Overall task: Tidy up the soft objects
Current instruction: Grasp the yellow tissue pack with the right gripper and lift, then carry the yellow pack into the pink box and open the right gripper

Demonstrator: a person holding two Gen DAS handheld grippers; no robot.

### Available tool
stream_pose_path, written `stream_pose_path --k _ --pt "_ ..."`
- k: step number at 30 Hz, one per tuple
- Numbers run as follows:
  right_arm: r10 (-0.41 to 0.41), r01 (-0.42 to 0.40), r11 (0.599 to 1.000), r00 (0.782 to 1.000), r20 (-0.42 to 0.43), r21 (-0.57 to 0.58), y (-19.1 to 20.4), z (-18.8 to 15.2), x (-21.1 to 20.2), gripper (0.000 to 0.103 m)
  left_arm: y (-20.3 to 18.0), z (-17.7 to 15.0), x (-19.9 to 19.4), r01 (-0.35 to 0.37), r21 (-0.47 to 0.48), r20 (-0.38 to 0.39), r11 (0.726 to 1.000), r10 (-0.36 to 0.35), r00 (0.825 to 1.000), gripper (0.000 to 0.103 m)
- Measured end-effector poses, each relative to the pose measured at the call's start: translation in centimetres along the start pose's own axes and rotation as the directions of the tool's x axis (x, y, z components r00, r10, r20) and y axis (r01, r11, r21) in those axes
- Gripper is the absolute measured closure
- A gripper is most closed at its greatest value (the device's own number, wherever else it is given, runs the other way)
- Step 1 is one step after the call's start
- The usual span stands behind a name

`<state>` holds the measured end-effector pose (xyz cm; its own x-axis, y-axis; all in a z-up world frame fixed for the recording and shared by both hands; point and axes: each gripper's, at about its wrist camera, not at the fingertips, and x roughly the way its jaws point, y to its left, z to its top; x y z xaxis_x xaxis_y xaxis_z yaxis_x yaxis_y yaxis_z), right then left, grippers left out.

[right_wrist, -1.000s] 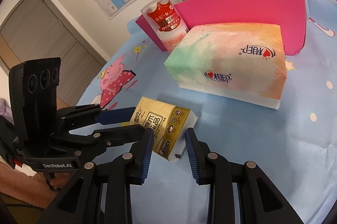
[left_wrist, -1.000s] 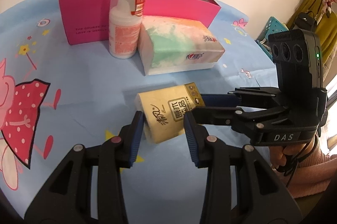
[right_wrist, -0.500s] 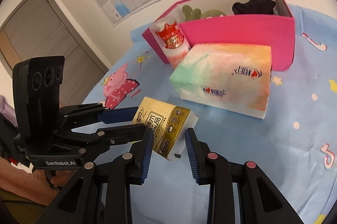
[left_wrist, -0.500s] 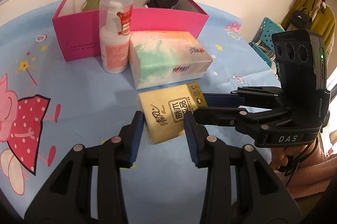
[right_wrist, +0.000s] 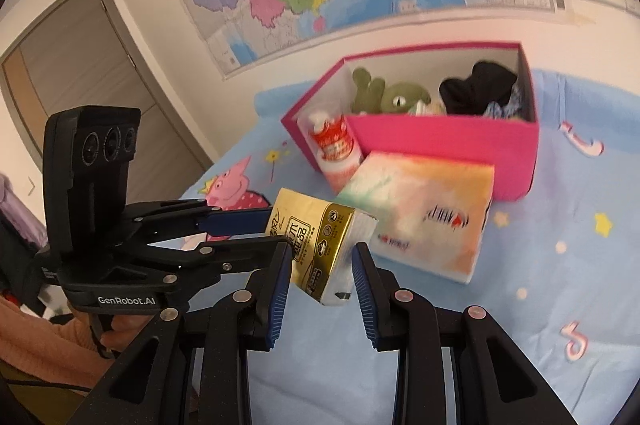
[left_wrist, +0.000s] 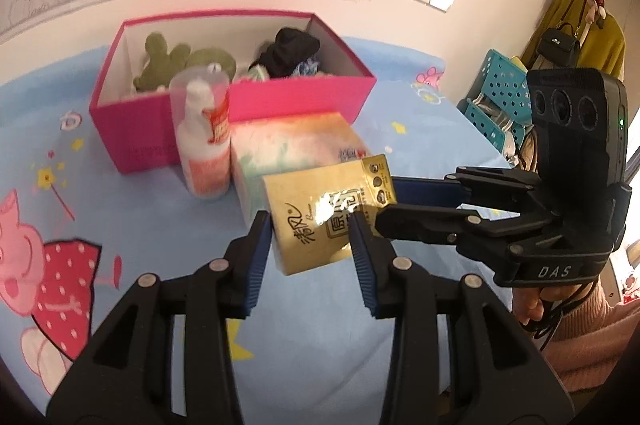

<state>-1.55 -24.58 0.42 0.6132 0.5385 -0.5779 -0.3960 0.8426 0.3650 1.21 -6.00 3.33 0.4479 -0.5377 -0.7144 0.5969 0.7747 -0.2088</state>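
A yellow tissue pack (left_wrist: pixel 320 213) hangs above the blue cartoon-print cloth, gripped from two sides. My left gripper (left_wrist: pixel 310 237) is shut on its near end. My right gripper (right_wrist: pixel 322 257) is shut on the other end of that pack (right_wrist: pixel 316 237); in the left wrist view its fingers (left_wrist: pixel 424 221) come in from the right. Behind stands the open pink box (left_wrist: pixel 304 97) holding a green plush toy (left_wrist: pixel 160 61) and a black cloth (left_wrist: pixel 288 49). A larger pastel tissue pack (left_wrist: pixel 292 141) lies in front of the box.
A white pump bottle (left_wrist: pixel 202 145) under a clear cap stands against the box front, left of the pastel pack. A teal crate (left_wrist: pixel 496 97) sits beyond the table's right edge. A map hangs on the wall behind; a grey door (right_wrist: pixel 80 65) is at the left.
Both grippers have risen together with the yellow tissue pack between them, lifting it off the cloth. The box interior shows more from above.
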Motion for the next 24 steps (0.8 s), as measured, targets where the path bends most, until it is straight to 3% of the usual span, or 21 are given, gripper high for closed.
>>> stream_pose_path --k 10,24 --pt "-0.03 0.031 0.999 0.998 0.057 -0.027 -0.3 2.4 -1.2 0.071 -0.5 3.1 0.2 -0.025 0.028 0.035 0.999 0.024 0.999 0.062" --pt "-0.034 0.038 0.998 0.995 0.092 -0.044 -0.8 3.8 -1.6 0.071 -0.5 5.0 0.5 -0.041 0.045 0.066 0.998 0.038 0.997 0.062"
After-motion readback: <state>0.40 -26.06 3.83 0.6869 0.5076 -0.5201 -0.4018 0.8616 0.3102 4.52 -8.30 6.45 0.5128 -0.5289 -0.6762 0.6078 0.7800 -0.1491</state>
